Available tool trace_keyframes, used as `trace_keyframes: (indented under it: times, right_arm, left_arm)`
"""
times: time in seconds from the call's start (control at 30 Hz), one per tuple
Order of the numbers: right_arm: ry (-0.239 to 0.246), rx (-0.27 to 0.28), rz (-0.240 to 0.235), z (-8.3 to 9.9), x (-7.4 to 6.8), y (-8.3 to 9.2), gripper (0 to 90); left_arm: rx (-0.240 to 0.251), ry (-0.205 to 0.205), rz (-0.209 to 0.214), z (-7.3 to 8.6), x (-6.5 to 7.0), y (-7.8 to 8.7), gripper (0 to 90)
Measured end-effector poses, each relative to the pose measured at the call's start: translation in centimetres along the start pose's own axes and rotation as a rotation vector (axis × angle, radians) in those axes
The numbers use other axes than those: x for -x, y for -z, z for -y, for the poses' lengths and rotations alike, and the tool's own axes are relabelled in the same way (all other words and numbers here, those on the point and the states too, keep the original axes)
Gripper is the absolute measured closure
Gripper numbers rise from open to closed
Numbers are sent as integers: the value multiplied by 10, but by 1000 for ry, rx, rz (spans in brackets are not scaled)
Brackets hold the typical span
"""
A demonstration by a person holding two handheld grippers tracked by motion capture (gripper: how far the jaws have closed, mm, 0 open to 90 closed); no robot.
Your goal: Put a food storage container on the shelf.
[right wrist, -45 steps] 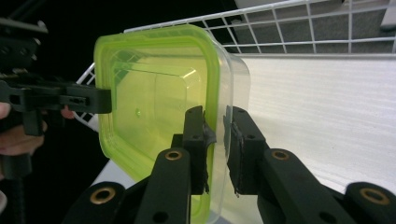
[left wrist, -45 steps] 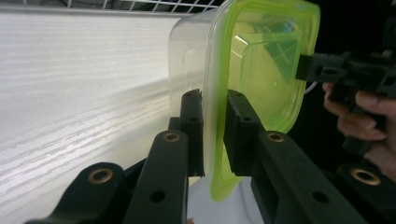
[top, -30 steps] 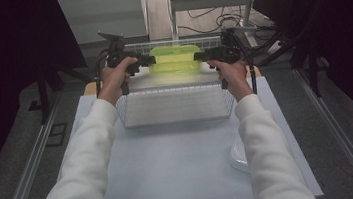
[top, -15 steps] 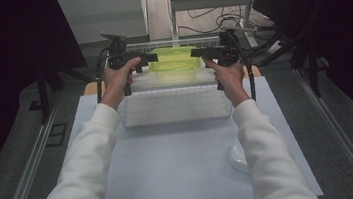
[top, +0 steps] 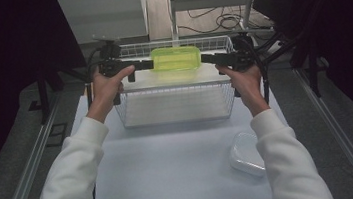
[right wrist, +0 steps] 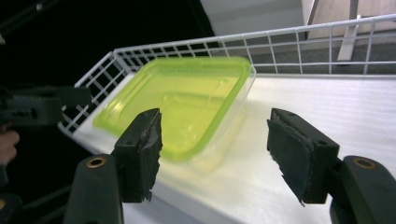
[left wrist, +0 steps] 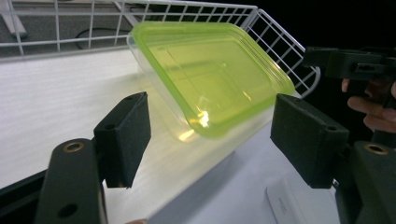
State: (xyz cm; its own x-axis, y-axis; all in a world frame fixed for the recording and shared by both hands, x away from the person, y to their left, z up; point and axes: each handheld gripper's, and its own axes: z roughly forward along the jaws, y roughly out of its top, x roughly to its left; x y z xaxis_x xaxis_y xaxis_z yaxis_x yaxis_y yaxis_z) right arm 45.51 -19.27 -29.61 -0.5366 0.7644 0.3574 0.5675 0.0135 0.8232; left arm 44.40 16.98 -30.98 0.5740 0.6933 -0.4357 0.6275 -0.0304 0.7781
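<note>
Left hand-held gripper (top: 146,64) and right hand-held gripper (top: 206,59) flank the green-lidded container (top: 176,58) in the far wire basket (top: 124,51), their jaws just opened, gripping nothing.

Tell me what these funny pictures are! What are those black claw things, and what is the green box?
A person sits at a white table and holds a tool in each hand: the left gripper and the right gripper. Each one has two black jaws that pinch like tongs.

One picture is taken from above the person's side of the table. The other two come from small cameras riding on the grippers, so the jaws look huge.

The green box is a clear tub with a green lid. It lies in a white wire basket. Both pairs of jaws have just been opening, and nothing is between them, so the box is let go. A clear lid lies near the right sleeve.
</note>
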Motion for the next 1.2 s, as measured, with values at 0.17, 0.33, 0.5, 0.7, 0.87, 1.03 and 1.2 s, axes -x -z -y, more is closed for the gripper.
trace_keyframes:
  times: [0.17,0.33,0.5,0.7,0.87,1.03,1.2]
  right_arm:
    - [67,-22,-13,11,-6,22,335]
    - [103,-56,-12,34,-3,36,331]
    - [136,-90,-27,60,1,45,330]
    - [212,-130,-49,95,-6,55,322]
    - [229,-148,-62,125,-7,61,322]
    - [222,-184,-66,147,-5,60,322]
    - [236,-218,-62,161,-1,56,322]
  left_arm:
    - [4,-33,22,22,8,16,277]
    - [-3,-52,47,47,14,24,277]
    - [-29,-94,33,77,19,30,277]
    - [-46,-112,35,112,25,36,278]
    - [-89,-118,13,142,23,32,280]
    - [-110,-114,-9,169,20,31,281]
    - [-134,-99,0,180,18,23,281]
